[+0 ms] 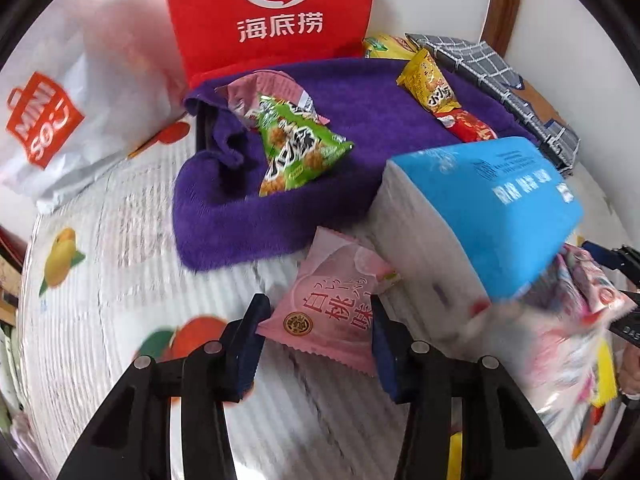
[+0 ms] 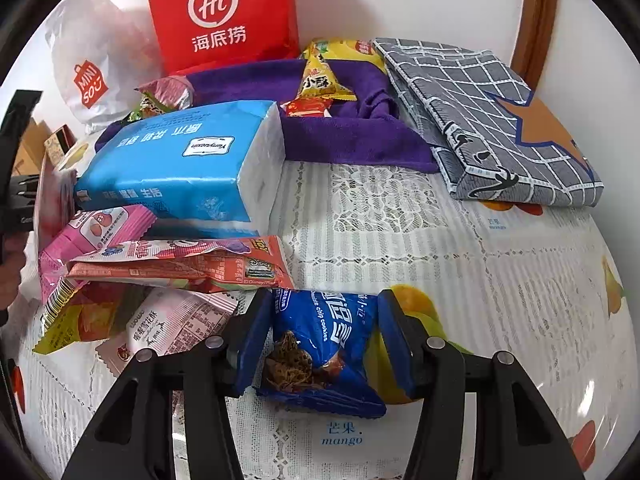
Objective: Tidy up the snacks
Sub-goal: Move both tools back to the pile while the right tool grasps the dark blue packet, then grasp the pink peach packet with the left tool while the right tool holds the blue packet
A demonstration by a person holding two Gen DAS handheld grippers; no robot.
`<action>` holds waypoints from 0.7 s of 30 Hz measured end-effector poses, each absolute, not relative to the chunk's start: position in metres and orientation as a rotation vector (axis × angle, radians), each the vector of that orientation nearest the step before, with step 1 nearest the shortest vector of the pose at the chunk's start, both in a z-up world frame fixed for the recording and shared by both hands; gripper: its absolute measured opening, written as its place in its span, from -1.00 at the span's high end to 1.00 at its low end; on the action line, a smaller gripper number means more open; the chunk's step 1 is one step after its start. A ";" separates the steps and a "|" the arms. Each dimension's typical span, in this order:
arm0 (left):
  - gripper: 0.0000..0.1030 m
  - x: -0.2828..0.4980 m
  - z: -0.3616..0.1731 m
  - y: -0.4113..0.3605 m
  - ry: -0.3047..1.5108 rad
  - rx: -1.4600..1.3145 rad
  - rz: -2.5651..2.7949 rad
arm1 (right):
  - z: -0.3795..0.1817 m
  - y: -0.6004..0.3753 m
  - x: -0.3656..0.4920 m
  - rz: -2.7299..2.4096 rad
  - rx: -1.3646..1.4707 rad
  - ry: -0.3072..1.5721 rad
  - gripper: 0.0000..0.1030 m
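Observation:
In the left wrist view, my left gripper (image 1: 318,340) is shut on a pink peach-flavour snack packet (image 1: 332,308) that rests on the tablecloth, with a blue pad against each side edge. My right gripper (image 2: 326,340) is shut on a blue chocolate chip cookie packet (image 2: 320,348), held just over the table. A purple towel (image 1: 372,128) farther back carries a green snack packet (image 1: 296,148), a yellow one (image 1: 430,80) and a red one (image 1: 468,124). A loose pile of snack packets (image 2: 168,264) lies left of the right gripper.
A blue tissue pack (image 2: 180,168) lies between the pile and the towel. A red paper bag (image 1: 272,12) and a white MINISO bag (image 1: 80,112) stand at the back wall. A folded grey checked cloth (image 2: 480,112) lies back right. The lace tablecloth (image 2: 440,280) covers the table.

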State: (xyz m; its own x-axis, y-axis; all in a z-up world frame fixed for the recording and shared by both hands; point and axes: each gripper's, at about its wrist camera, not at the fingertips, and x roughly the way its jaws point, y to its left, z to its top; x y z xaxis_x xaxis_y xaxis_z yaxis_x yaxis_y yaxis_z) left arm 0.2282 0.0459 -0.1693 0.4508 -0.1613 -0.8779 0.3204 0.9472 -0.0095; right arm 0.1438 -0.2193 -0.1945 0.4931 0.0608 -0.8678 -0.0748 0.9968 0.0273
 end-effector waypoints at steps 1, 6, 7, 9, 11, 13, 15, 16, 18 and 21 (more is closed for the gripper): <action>0.11 0.222 -0.168 0.049 1.064 0.154 -0.297 | -0.194 -0.219 0.142 0.082 -0.014 1.055 -0.03; 0.11 0.186 -0.165 0.066 1.074 0.082 -0.261 | -0.191 -0.219 0.129 0.106 -0.005 1.057 -0.03; 0.11 0.176 -0.165 0.072 1.075 0.056 -0.244 | -0.191 -0.218 0.125 0.109 -0.008 1.050 -0.03; 0.11 0.161 -0.165 0.080 1.070 0.015 -0.222 | -0.192 -0.218 0.120 0.101 -0.009 1.031 -0.03; 0.11 0.145 -0.165 0.088 1.061 -0.036 -0.200 | -0.193 -0.216 0.116 0.094 -0.024 1.004 -0.03; 0.11 0.135 -0.166 0.092 1.059 -0.070 -0.192 | -0.193 -0.215 0.115 0.093 -0.031 0.998 -0.03; 0.11 0.125 -0.170 0.092 1.053 -0.086 -0.183 | -0.193 -0.218 0.116 0.100 -0.015 1.000 -0.03; 0.10 0.121 -0.170 0.091 1.036 -0.075 -0.170 | -0.193 -0.219 0.116 0.103 -0.009 1.000 -0.03; 0.10 0.117 -0.171 0.087 1.021 -0.071 -0.152 | -0.194 -0.220 0.117 0.107 0.002 1.002 -0.04; 0.10 0.113 -0.173 0.085 0.983 -0.092 -0.121 | -0.194 -0.219 0.117 0.102 -0.011 1.003 -0.04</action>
State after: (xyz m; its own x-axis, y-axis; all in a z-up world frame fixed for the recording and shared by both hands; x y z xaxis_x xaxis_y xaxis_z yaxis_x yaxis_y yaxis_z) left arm 0.1134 0.0850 -0.1726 0.5490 -0.1438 -0.8233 0.0609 0.9894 -0.1321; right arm 0.1168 -0.2186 -0.1941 0.5335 0.0805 -0.8420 -0.0906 0.9952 0.0378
